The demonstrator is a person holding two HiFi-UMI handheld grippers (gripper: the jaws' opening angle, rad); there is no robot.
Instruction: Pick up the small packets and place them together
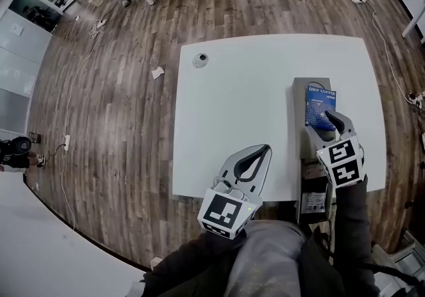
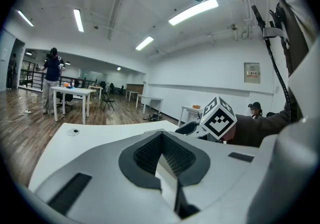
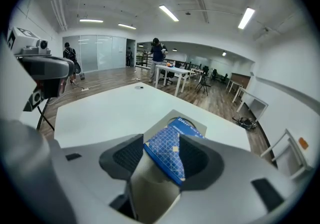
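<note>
Placing seems at its end: the right hand-held gripper (image 3: 161,139) is released, the blue drip coffee packet (image 1: 320,104) lying between its jaws on a grey box (image 1: 302,137), so next it should back off without dragging it, while the left hand-held gripper (image 2: 161,136) sits clenched and empty.

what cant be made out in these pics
- Head view: whether other packets lie in the grey tray. The blue packet and the right gripper cover much of it.
- Head view: the round thing on the table is too small to name.
- Head view: the dark object below the table's near edge is partly hidden by the table, and its label is too small to read.
</note>
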